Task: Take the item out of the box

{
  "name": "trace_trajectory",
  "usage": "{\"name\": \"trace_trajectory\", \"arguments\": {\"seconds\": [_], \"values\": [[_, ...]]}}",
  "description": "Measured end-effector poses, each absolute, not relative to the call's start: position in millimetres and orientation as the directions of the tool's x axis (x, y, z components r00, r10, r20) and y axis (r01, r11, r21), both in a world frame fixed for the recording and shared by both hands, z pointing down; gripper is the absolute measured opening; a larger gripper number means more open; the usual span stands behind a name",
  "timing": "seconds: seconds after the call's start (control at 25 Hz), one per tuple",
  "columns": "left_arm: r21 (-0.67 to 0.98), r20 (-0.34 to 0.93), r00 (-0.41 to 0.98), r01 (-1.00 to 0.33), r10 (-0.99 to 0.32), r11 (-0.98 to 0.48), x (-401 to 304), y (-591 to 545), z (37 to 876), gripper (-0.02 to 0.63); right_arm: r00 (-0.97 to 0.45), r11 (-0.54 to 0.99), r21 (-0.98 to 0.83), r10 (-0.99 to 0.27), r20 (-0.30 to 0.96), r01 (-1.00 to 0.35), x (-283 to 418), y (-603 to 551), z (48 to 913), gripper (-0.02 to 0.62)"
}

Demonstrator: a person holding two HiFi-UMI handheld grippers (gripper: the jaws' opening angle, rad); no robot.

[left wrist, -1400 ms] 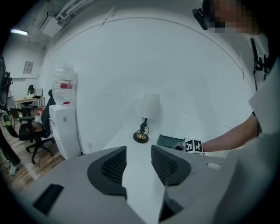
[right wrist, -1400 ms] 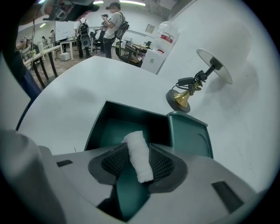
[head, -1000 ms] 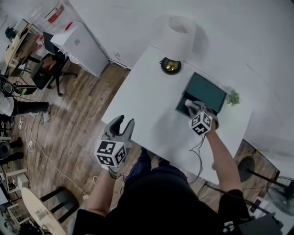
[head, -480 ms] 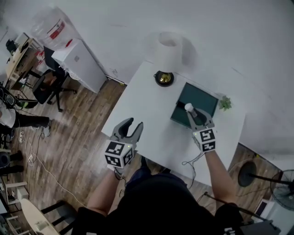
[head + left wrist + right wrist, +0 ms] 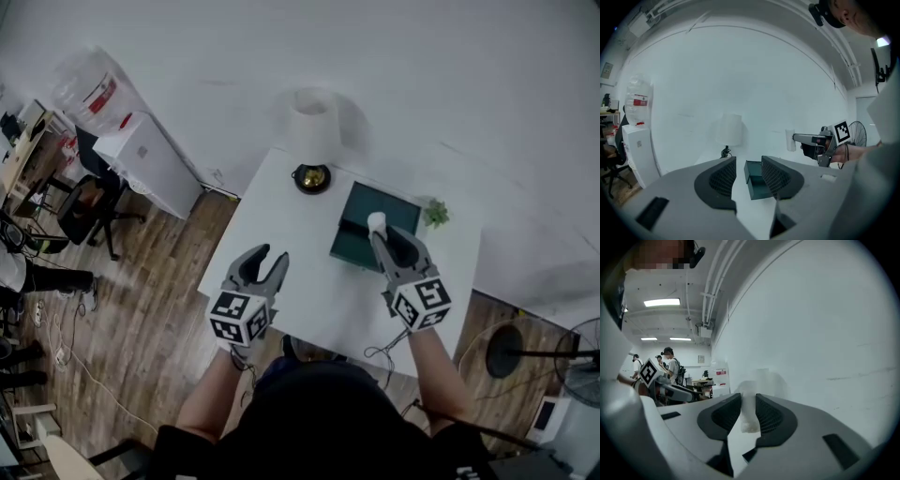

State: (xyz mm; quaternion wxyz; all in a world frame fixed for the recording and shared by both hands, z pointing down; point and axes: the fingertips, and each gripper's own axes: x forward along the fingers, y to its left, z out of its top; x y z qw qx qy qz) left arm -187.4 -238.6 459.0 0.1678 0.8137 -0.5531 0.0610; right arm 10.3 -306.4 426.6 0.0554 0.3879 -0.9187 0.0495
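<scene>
Fingers of the right gripper (image 5: 387, 240) clench the white item (image 5: 377, 221) upright, clear above the green box (image 5: 389, 208); the left gripper (image 5: 265, 261) fingers stand parted, empty.

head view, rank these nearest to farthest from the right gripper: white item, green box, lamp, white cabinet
1. white item, held in the right gripper
2. green box, below on table
3. lamp, table's far-left corner
4. white cabinet, on floor, left

box (image 5: 380, 202) dark teal, item (image 5: 377, 222) white, table (image 5: 281, 262) white. lamp base (image 5: 311, 177), 10 o'clock from box: brassy, probably. floor (image 5: 141, 281) brown wood-grain.
</scene>
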Motion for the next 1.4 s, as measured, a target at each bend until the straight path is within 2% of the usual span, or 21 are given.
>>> {"name": "trace_trajectory", "arguments": {"seconds": [0.24, 0.56, 1.4], "values": [[0.204, 0.259, 0.398, -0.913, -0.880, -0.353, -181, -242, 445, 0.164, -0.673, 0.669, -0.102, -0.739, 0.017, -0.737, 24, -295, 380, 0.104], [0.189, 0.223, 0.430, -0.899, -0.875, -0.394, -172, -243, 426, 0.160, -0.632, 0.639, -0.068, -0.769, -0.101, -0.766, 41, -280, 328, 0.106], [0.188, 0.224, 0.471, -0.880, -0.853, -0.436, -152, -273, 427, 0.156, -0.599, 0.612, -0.054, -0.785, -0.158, -0.789, 68, -291, 301, 0.104]]}}
